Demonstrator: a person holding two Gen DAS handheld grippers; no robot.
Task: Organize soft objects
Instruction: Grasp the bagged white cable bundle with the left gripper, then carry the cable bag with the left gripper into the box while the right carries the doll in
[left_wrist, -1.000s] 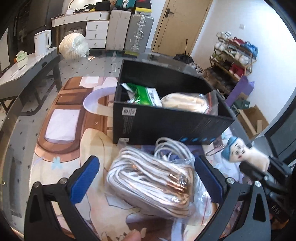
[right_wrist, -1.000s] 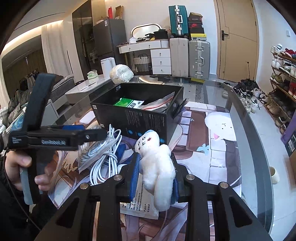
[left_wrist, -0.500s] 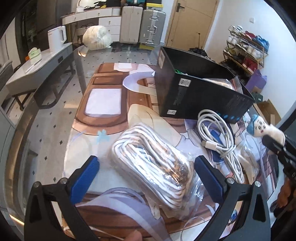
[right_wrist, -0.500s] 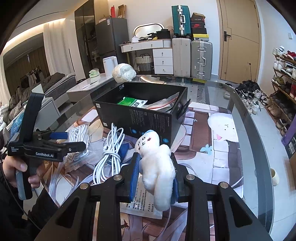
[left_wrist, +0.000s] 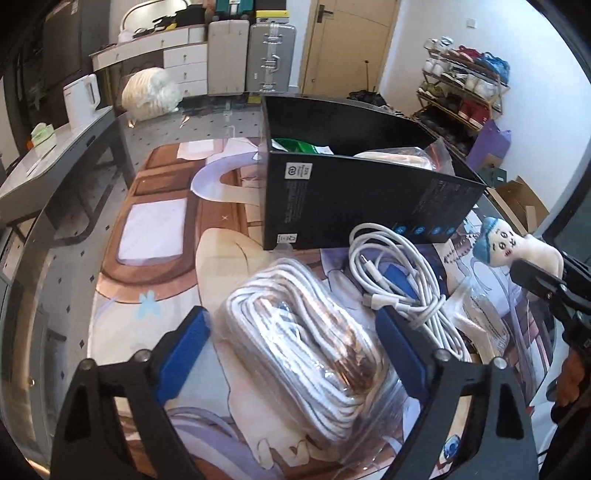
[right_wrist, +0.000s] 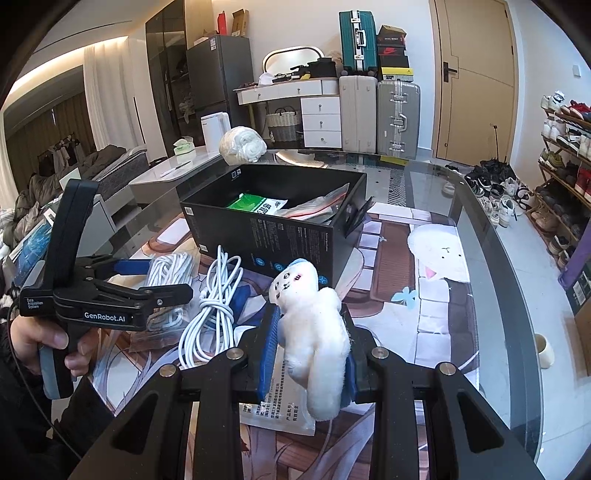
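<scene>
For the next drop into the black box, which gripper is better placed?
Right, probably. The right gripper already clamps the plush doll, facing the black box. The left gripper is open around the bagged cable bundle.

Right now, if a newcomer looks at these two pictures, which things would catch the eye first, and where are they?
First, the white plush doll with a blue cap, pinched upright in the right gripper above the table. Next, the bag of white cords lying between the open fingers of the left gripper. Behind both stands the open black box, with a green packet inside.
</scene>
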